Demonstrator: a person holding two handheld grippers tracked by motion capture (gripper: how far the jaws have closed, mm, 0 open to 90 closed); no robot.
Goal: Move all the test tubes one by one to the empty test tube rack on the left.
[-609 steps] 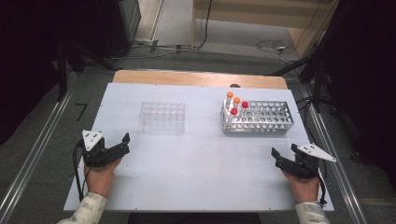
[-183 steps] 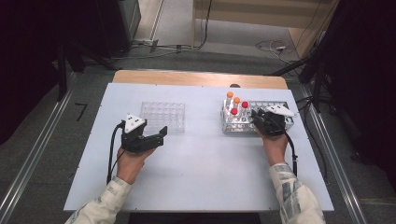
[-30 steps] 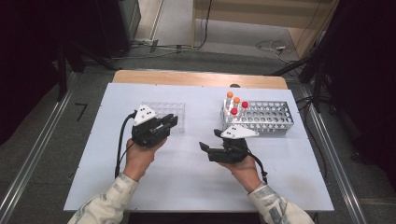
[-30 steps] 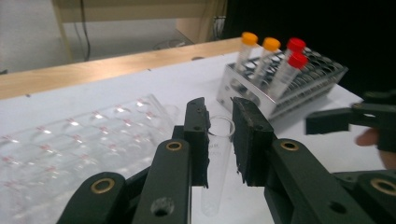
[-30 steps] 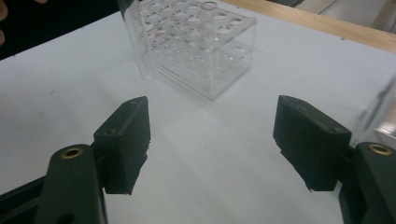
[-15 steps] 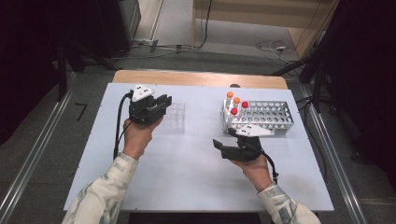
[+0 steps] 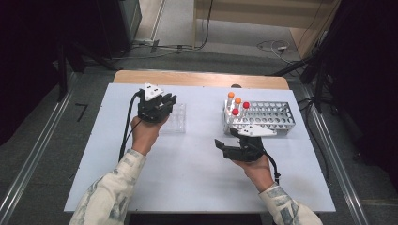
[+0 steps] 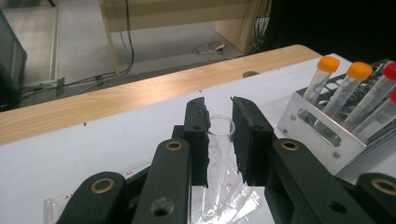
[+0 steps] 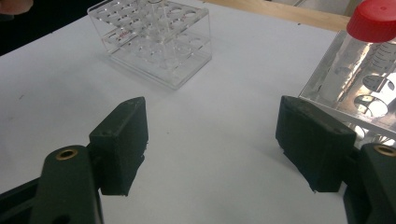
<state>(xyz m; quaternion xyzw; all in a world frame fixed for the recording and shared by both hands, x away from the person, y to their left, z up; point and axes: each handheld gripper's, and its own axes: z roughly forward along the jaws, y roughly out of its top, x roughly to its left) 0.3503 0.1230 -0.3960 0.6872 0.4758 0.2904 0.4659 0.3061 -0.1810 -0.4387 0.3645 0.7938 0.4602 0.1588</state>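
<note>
The left gripper (image 8: 219, 135) grips a clear open tube (image 8: 219, 128), tilted toward twelve o'clock, over the clear rack (image 7: 174, 118). The right gripper (image 9: 212, 144), fingers wide and empty, rests at five o'clock, near the metal rack (image 7: 267, 115).

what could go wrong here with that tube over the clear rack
1. The left gripper pinches the bare clear tube near its open rim, tilted; it could slip or miss a hole in the clear rack.
2. That rack looks light and loose on the table, so a crooked push may slide or tip it.
3. The right gripper hangs open right beside the metal rack; a careless swing could knock the capped tubes.
</note>
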